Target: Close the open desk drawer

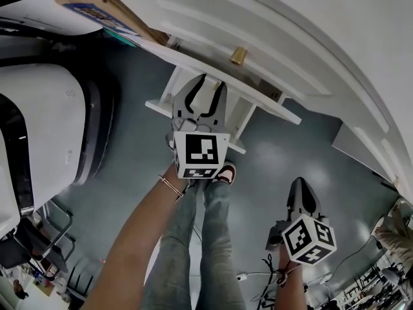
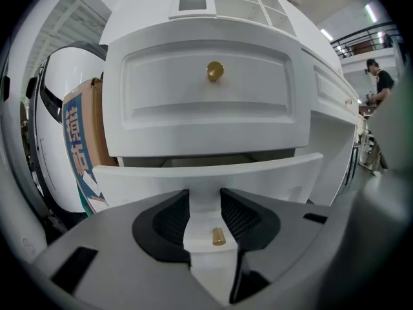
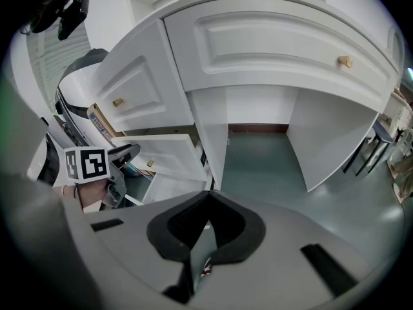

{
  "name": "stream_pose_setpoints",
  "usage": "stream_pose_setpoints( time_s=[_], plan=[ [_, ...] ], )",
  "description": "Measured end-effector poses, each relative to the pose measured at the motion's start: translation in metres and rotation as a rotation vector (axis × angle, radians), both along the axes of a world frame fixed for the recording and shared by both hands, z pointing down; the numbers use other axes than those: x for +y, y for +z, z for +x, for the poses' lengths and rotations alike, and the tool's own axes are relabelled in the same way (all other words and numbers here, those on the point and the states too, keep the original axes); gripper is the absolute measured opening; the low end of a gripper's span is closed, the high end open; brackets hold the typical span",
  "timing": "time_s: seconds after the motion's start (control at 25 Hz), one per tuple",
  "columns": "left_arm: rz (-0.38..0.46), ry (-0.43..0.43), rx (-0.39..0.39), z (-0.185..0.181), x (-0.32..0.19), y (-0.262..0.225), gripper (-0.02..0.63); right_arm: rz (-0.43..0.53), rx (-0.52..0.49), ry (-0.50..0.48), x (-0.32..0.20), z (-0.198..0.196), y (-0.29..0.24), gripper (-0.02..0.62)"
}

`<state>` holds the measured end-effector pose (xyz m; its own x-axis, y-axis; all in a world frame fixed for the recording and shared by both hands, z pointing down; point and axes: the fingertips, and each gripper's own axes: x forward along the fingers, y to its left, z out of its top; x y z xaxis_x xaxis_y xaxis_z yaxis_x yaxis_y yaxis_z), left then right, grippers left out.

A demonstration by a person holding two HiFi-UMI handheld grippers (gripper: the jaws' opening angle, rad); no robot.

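Grey-green floor (image 1: 303, 147) runs under a white surface (image 1: 271, 24) with curved, panelled fronts.

Head view: the open drawer (image 1: 164, 95) sits just above centre, toward 12 o'clock, pulled out from the surface over the floor. Above it is a closed drawer (image 2: 206, 95) with a brass knob (image 2: 215, 71).

Left tool (image 2: 205, 205): I have it level with the open drawer's front panel. Its jaws stand moderately apart, and the drawer's own small brass knob (image 2: 219, 236) lies in the gap between the pads. The knob sits nearer the right pad. I see no pad pressing on it, so nothing is gripped.

Right tool (image 3: 208, 199): in the head view it hangs at 4 o'clock, well apart from the drawer and pointing down at bare floor. Its jaw tips meet and hold nothing.

Right tool view: the left tool's marker cube (image 3: 86, 163) shows at 9 o'clock, beside the open drawer.

Other notes:
- A cardboard box (image 2: 87, 141) with blue print leans beside the surface, at 9 o'clock in the left tool view.
- A white rounded housing (image 1: 45, 128) fills 9 o'clock in the head view.
- The operator's jeans-clad legs (image 1: 200, 237) stand at 6 o'clock.
- Loose cables (image 1: 271, 276) lie on the floor at 5 o'clock.
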<state>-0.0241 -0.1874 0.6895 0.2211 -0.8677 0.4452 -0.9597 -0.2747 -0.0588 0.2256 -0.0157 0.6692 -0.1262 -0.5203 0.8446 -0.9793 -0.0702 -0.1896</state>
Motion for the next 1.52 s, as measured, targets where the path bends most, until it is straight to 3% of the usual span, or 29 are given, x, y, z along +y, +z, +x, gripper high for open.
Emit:
stream_pose_setpoints(
  time_s=[0.88,1.36,1.52],
  plan=[
    [0.005,0.042,-0.046,0.011,-0.05,0.001,0.163,-0.009,0.008,0.023,0.011,0.025,0.001,0.006],
    [-0.01,0.014,0.003,0.004,-0.048,0.002,0.193,-0.003,0.013,-0.008,0.008,0.012,0.0,0.006],
    [-0.045,0.001,0.019,-0.003,-0.021,0.013,0.198,-0.008,0.009,-0.02,0.01,0.001,-0.001,0.006]
  ],
)
